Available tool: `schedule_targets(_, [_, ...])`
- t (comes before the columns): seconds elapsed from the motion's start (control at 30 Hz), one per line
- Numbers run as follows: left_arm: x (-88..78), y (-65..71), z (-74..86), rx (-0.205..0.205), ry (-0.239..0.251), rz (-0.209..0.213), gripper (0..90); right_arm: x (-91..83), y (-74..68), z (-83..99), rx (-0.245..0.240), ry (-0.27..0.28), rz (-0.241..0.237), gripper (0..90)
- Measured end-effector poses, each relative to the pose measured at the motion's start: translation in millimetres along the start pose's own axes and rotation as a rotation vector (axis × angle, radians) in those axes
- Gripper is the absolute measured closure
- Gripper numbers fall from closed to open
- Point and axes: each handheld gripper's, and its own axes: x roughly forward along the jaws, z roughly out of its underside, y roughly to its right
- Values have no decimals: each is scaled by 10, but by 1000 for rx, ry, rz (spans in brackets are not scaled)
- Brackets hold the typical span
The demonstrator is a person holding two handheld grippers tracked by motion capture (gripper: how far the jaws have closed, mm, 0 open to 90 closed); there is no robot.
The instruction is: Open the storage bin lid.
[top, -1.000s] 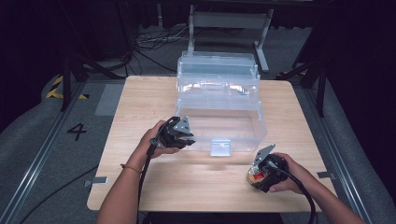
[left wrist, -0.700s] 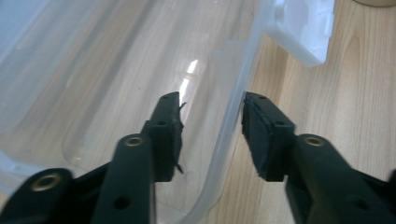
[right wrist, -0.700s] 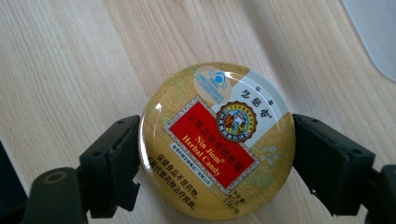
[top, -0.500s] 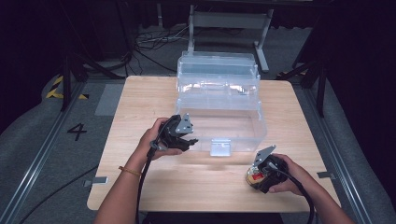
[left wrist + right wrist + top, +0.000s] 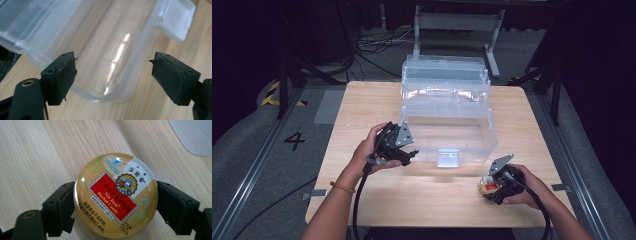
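A clear plastic box (image 5: 447, 127) stands mid-table with its lid (image 5: 444, 75) up at the back and a latch (image 5: 447, 158) on its front wall. My left gripper (image 5: 411, 154) is at the box's front left corner. Its jaws have just been opening. In the left gripper view the gripper (image 5: 113, 60) stands open, and the box's rounded corner (image 5: 107, 82) lies beyond the gap, untouched. My right gripper (image 5: 493, 186) rests near the table's front right. Its pads press both sides of a round gold candy tin (image 5: 117, 195) with a red label, which lies flat on the wood.
The wooden table (image 5: 362, 110) has bare wood left of the box and along the front edge. Dark floor, cables and a metal stand (image 5: 457, 22) lie beyond the far edge. A floor mark "4" (image 5: 294, 141) is at the left.
The left gripper's jaws have spread apart and the hand has lifted a little at the box's front left corner. The right gripper and the tin have stayed put.
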Motion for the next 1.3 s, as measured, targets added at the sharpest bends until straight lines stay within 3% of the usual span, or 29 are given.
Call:
schedule_targets(0.27, [-160,-16,372,-83,0,-7,191,-24,21,35,19,-7,12,202])
schedule_targets(0.37, [-109,7,546,-115,-20,17,193,-43,42,52,20,-4,23,202])
schedule_targets(0.43, [-23,39,688,-134,-58,37,193,-53,49,64,28,-4,26,202])
schedule_targets(0.6, [143,95,907,-148,-139,92,192,-93,75,88,38,9,39,202])
schedule_targets(0.8, [206,139,1054,-173,-159,113,194,-136,124,122,54,17,51,202])
schedule_targets(0.93, [242,173,1141,-209,-150,135,192,-154,144,135,59,22,56,202])
schedule_targets(1.03, [243,179,1199,-243,-120,183,185,-173,160,136,58,23,66,203])
schedule_targets(1.1, [242,178,1243,-262,-96,189,168,-188,169,136,62,23,68,202])
schedule_targets(1.17, [247,170,1294,-306,-76,196,159,-206,181,135,61,31,73,203])
schedule_targets(1.2, [247,170,1294,-306,-76,196,152,-214,184,133,60,33,77,202])
schedule_targets(1.23, [248,178,1350,-315,-38,193,145,-232,185,130,58,36,81,202])
schedule_targets(1.3, [246,177,1351,-317,-39,190,143,-250,191,129,56,40,82,203])
